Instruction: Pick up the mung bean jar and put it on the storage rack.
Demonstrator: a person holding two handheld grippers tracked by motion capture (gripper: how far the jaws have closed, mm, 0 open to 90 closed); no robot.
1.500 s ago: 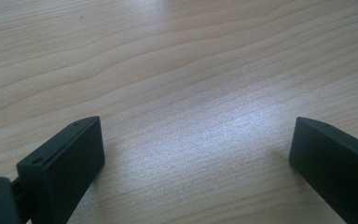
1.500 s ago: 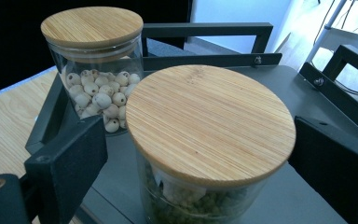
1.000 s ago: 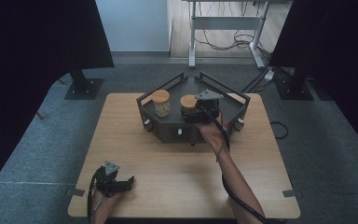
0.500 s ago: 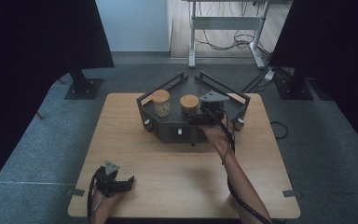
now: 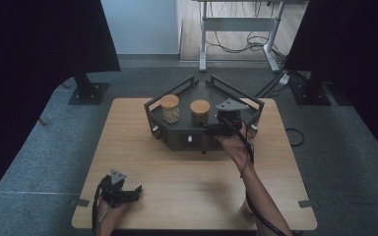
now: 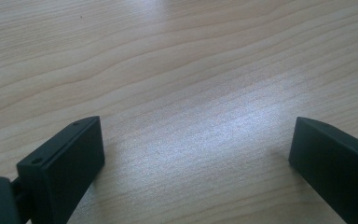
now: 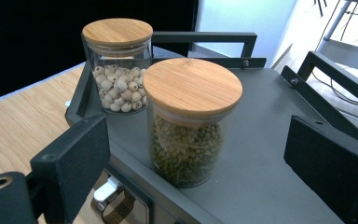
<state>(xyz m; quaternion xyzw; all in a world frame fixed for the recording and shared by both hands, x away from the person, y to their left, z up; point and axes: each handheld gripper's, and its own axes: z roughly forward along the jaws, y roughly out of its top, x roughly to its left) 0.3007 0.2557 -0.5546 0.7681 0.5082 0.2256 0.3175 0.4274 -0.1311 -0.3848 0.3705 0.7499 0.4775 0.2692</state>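
Observation:
Two glass jars with wooden lids stand on a dark grey stand [image 5: 177,135] [image 7: 265,163] at the table's far middle. The left jar [image 5: 170,108] [image 7: 117,65] holds pale round beads. The other jar [image 5: 200,112] [image 7: 191,121] holds small green grains. My right gripper [image 5: 211,129] [image 7: 200,163] is open just right of the green jar, which stands a little ahead of its jaws with nothing touching it. My left gripper [image 5: 130,192] [image 6: 196,158] rests open on the bare wood near the table's front left corner, nothing between its jaws.
The stand has low black rails [image 5: 236,91] around its back and small knobs [image 5: 190,139] on its front face. Bare wooden table [image 5: 187,187] lies between the stand and the front edge. Black curtains and a desk frame [image 5: 236,29] stand beyond the table.
My right gripper has drawn back to the right, off the green jar, which stays on the stand. The left gripper has not moved.

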